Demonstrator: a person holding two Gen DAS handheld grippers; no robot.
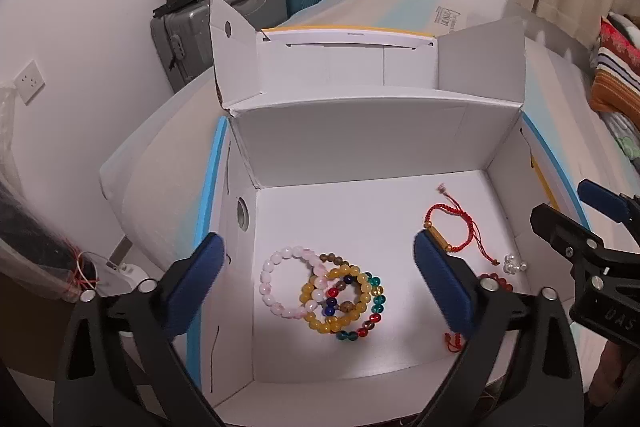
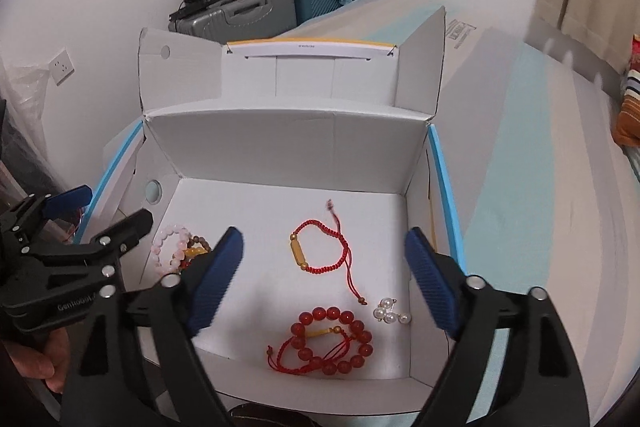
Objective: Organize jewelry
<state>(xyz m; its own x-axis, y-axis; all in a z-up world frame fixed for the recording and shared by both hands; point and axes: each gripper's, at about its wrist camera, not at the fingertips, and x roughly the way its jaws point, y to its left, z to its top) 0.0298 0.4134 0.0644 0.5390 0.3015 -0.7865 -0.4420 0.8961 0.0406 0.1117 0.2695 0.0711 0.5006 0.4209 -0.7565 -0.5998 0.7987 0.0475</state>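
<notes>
- Left gripper (image 1: 320, 267): jaws are seen spread wide, nothing is held; blue pads (image 1: 206, 267) are hung above the box floor, over the bead pile.
- Right gripper (image 2: 326, 275): jaws are likewise wide apart and empty, held above the red items.
- White box (image 1: 360, 131): lid is flipped up at 12 o'clock; all jewelry is lying on its floor.
- Left wrist view: pink bead bracelet (image 1: 276, 283), yellow bead bracelet (image 1: 344, 297) and multicolour bead bracelet (image 1: 370, 307) are overlapped in one pile near centre, toward 6 o'clock.
- Red cord bracelet (image 2: 320, 247) with a gold tube bead is laid flat alone at the centre of the right wrist view.
- Red bead bracelet (image 2: 340, 343) is at 6 o'clock of it, tangled with a second red cord (image 2: 292, 355).
- Pearl cluster (image 2: 390, 311) is placed at 4 o'clock, just beside the right wall, apart from the red beads.
- Suitcases (image 1: 224, 23) are stacked at 11 o'clock, beyond the box.
</notes>
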